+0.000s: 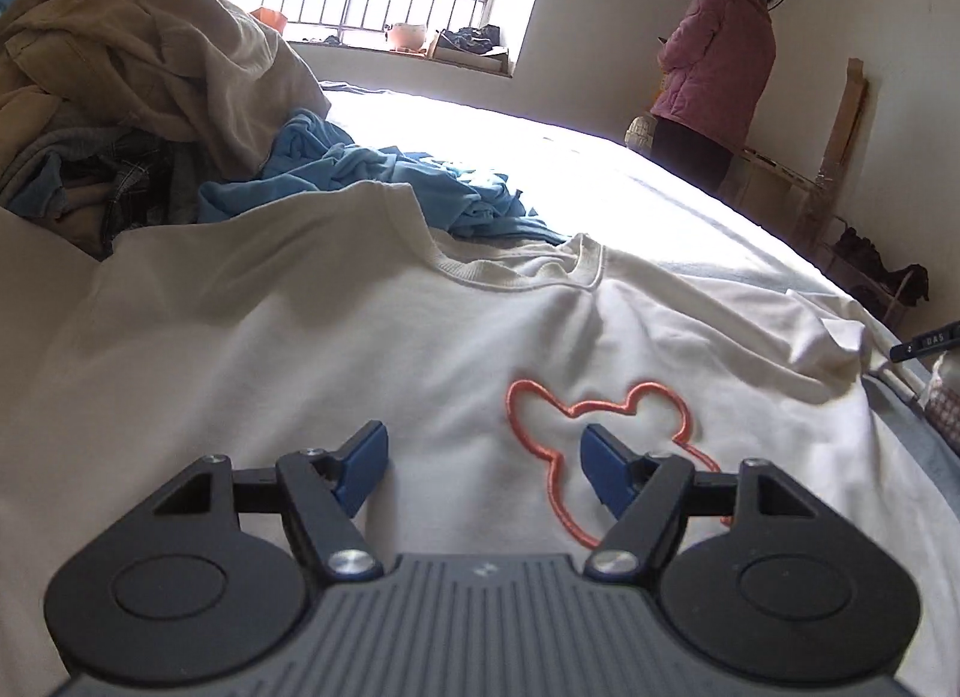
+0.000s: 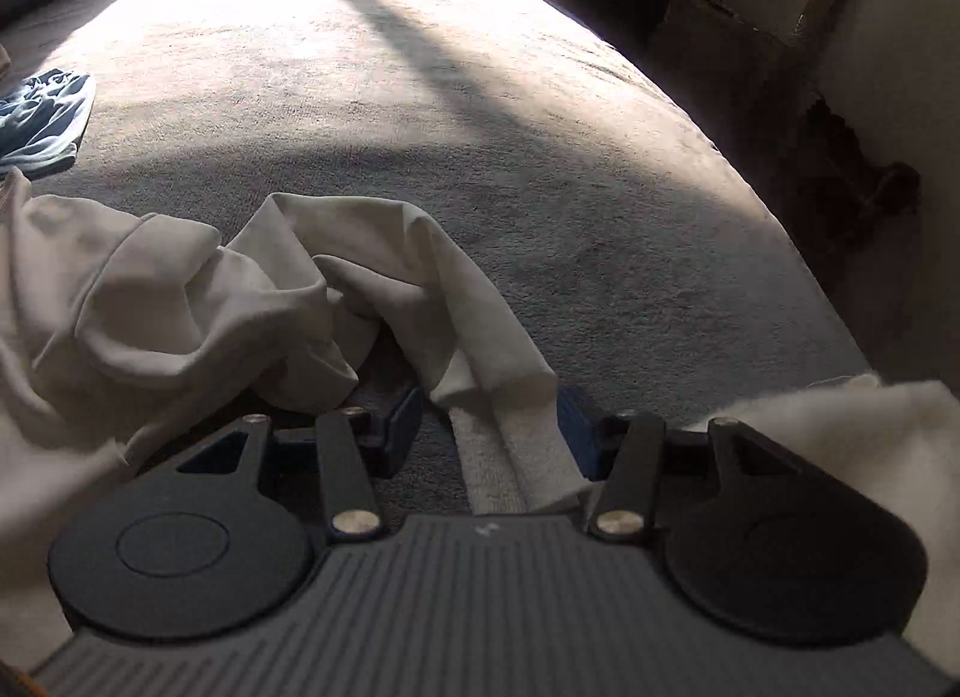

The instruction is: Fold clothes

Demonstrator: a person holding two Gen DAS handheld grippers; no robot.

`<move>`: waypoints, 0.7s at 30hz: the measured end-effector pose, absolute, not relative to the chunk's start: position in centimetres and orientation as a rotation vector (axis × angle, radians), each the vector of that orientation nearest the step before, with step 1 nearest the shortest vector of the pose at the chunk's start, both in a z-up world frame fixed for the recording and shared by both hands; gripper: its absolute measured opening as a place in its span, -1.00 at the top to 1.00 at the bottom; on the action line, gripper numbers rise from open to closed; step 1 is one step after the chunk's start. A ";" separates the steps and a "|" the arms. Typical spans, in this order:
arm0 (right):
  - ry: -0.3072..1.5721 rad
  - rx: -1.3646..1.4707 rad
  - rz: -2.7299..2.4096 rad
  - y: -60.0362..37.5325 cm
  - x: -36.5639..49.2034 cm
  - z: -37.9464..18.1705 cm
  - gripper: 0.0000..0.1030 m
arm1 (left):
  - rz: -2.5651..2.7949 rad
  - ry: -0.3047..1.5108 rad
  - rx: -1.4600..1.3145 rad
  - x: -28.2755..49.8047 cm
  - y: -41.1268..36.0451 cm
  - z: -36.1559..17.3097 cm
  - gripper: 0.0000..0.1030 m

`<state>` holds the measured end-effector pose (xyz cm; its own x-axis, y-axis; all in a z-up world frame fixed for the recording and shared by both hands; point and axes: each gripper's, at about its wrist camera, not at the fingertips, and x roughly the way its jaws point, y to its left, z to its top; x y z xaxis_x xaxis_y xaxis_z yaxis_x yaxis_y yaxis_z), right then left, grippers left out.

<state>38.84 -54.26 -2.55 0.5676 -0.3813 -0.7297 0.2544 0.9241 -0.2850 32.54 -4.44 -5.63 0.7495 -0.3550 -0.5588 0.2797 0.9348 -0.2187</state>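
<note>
On the bed [image 2: 480, 127], at the far left, a pile of clothes [image 1: 120, 67] lies with a blue garment [image 1: 360, 175] beside it. Next to them a white sweatshirt [image 1: 270, 337] is spread flat, with an orange outline design [image 1: 600, 415] on its chest. Above this design hangs the left gripper [image 1: 485, 469], its jaws wide apart and holding nothing. Further right, the sleeve [image 2: 420, 289] of the sweatshirt lies crumpled, and its cuff [image 2: 516, 439] sits between the half-open jaws of the right gripper [image 2: 489, 433], which do not press it. At the far right a person [image 1: 714, 67] stands by the wall.

White sweatshirt [image 1: 300, 337] — orange outline motif [image 1: 600, 445]
</note>
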 end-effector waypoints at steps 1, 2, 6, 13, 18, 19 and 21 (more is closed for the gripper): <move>0.915 -0.187 -0.378 -54.7 39.9 -3.1 0.05 | -0.348 0.630 -0.123 32.5 -4.5 -6.0 -0.40; 0.940 -0.213 -0.384 -55.2 40.9 -3.7 0.06 | -0.351 0.623 -0.127 32.4 -4.4 -6.1 -0.42; 1.043 -0.233 -0.412 -56.7 43.6 -6.0 0.16 | -0.360 0.618 -0.148 32.3 -4.1 -6.3 -0.43; 0.922 -0.234 -0.478 -57.0 42.1 -1.5 0.78 | -0.350 0.607 -0.104 32.1 -4.9 -6.2 -0.47; 0.738 -0.265 -0.593 -58.5 39.5 7.0 0.79 | -0.352 0.608 -0.107 32.1 -4.7 -6.2 -0.47; 0.725 -0.279 -0.626 -59.3 39.2 8.7 0.79 | -0.351 0.609 -0.107 32.1 -4.7 -6.2 -0.47; 0.725 -0.284 -0.665 -60.3 38.8 10.7 0.79 | -0.350 0.609 -0.105 32.1 -4.8 -6.2 -0.47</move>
<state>38.78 -60.34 10.71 0.5568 -0.6490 -0.5184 0.4604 0.7606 -0.4577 32.14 -4.77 -6.24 0.7634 -0.3519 -0.5416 0.2907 0.9360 -0.1985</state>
